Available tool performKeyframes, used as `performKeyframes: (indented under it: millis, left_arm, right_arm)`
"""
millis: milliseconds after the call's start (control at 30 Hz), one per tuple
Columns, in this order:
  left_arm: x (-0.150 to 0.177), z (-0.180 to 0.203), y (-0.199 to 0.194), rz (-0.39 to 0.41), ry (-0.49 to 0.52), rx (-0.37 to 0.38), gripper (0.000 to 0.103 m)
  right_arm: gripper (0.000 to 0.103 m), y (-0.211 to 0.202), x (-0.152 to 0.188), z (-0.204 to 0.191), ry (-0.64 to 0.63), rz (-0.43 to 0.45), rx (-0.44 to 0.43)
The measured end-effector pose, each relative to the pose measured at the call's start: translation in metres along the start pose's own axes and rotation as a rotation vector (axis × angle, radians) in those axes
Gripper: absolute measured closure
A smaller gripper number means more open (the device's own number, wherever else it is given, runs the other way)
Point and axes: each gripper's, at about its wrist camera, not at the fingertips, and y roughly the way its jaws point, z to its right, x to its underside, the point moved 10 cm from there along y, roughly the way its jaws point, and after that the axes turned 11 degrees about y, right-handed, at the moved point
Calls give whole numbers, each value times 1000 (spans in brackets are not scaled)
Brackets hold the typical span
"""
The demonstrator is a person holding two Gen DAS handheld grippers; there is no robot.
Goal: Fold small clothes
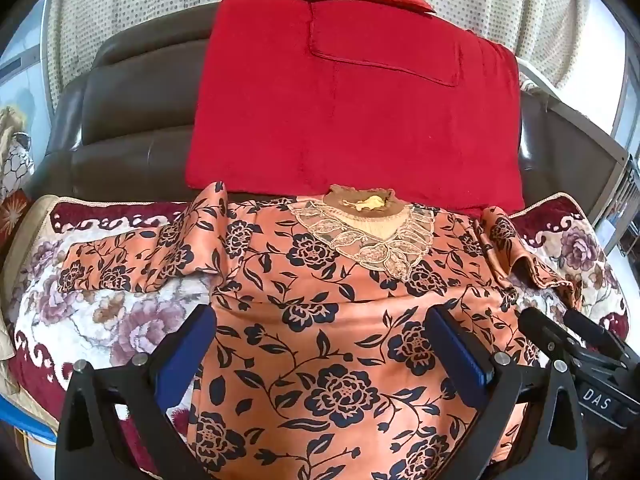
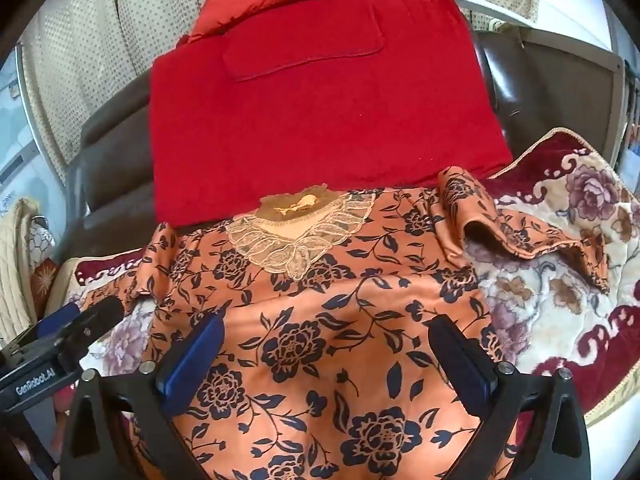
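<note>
- Both claws are wide and hold nothing: the left claw point(image 1: 320, 344) and the right claw point(image 2: 324, 352) hang over the orange flowery top point(image 1: 340, 320).
- White letters "DAS" show on the right claw's side in the left view.
- "GenRobot.AI" shows on the left claw's side in the right view.
- That top lies spread flat on a flowery blanket point(image 1: 100, 320), its lace collar point(image 1: 372, 236) just touching the red cloth point(image 1: 352, 112).

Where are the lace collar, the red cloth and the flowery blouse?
lace collar point(image 1: 384, 248), left wrist view, on its leaf lacework.
red cloth point(image 1: 352, 120), left wrist view, mid-panel.
flowery blouse point(image 2: 320, 340), right wrist view, front panel.
</note>
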Motion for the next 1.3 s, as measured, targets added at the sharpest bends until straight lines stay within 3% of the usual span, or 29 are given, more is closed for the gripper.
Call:
performKeyframes:
  millis: [1300]
  left_arm:
    - [1, -3, 3, -2, 0, -4, 0]
  right_arm:
    - [0, 3, -4, -9, -85, 39, 50]
